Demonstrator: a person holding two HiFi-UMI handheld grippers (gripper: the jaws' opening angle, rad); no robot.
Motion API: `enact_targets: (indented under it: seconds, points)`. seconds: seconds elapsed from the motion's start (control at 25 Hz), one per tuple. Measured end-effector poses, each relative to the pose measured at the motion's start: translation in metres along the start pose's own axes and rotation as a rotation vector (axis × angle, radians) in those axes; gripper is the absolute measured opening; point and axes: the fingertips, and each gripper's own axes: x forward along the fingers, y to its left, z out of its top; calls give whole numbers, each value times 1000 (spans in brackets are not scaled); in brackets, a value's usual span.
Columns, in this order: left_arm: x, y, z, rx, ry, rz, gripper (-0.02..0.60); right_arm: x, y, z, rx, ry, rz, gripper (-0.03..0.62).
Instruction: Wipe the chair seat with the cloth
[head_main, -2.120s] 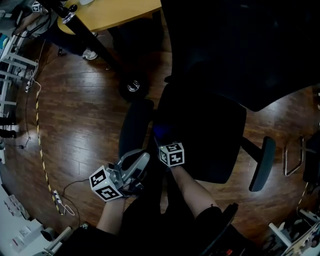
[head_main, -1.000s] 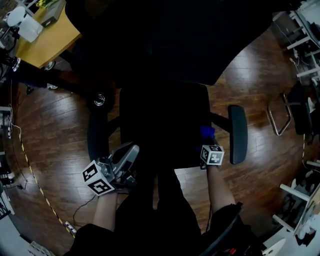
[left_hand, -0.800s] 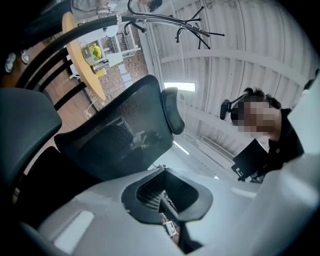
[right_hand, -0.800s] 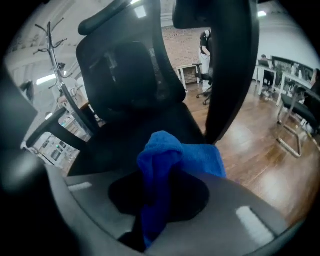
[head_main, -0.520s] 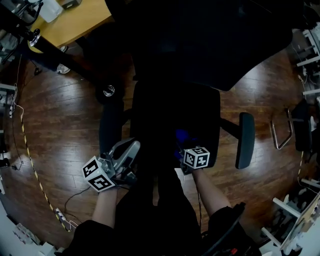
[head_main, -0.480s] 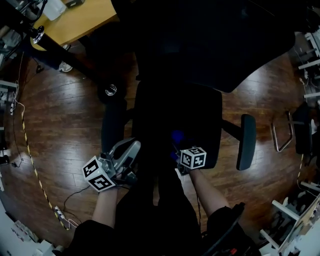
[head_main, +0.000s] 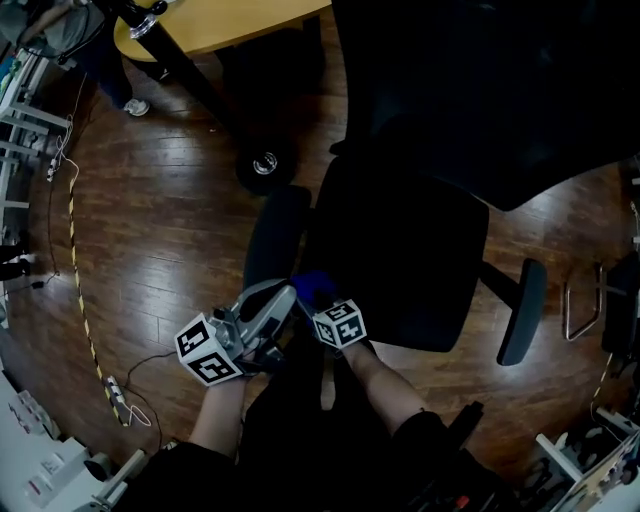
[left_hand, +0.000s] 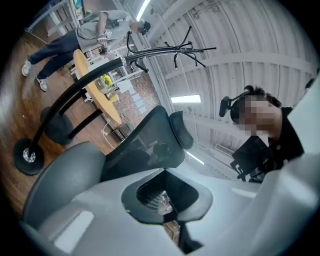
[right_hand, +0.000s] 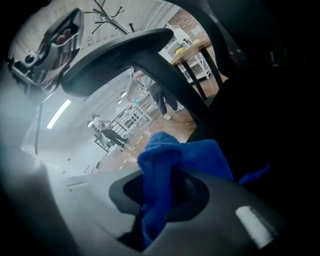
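Apparently, right gripper (right_hand: 159, 202) tight on cloth (right_hand: 186, 156)

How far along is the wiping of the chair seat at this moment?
Done: the blue cloth is already picked up and clamped in the right gripper. In hand: that gripper holds it at the front left corner of the black chair seat. The left gripper is shut on nothing, beside the seat. Left: the seat is too dark to show which parts are wiped, so I cannot say how much remains.
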Motion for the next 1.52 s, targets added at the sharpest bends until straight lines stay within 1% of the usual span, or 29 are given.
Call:
enact_targets:
  seconds: [0.16,0.28,0.4,0.56,0.64,0.72,0.84,0.96,1.12,1.2,1.28,1.36,1.44,1.52]
  points:
    - [-2,2,1,-5,10,7,0,-13,-8,-9,-52,-35,-52,61]
    - [9,-2,-6,-11,36,-18,0,-41,-37,-22,-19,-52,-130,61]
    - [27,-6,-17,-20,85,-59,0,-87,-82,-43,67,-85,-245,61]
    - [59,-14,-30,-32,156,-136,0,-178,-146,-68,190,-136,-450,61]
    - [75,-17,-40,-37,186,-163,0,-226,-174,-80,228,-160,-541,61]
    - [91,-24,-51,-44,211,-190,0,-268,-192,-92,252,-186,-606,61]
    - [109,-40,-67,-51,248,-235,0,-303,-202,-106,265,-225,-647,61]
    - [119,-48,-74,-45,278,-259,0,-308,-206,-107,295,-258,-676,61]
    - [118,-52,-71,-38,271,-258,0,-311,-208,-106,370,-279,-685,61]
    - [116,-61,-61,-40,249,-260,0,-318,-194,-87,390,-346,-657,61]
    - [113,-73,-43,-34,228,-267,0,-321,-164,-45,357,-436,-581,61]
    - [109,-88,-24,-20,213,-279,0,-324,-125,8,295,-534,-485,61]
    - [111,-106,-10,-6,194,-301,0,-343,-87,67,234,-653,-402,61]
    - [116,-126,2,7,173,-330,0,-375,-49,122,182,-778,-330,61]
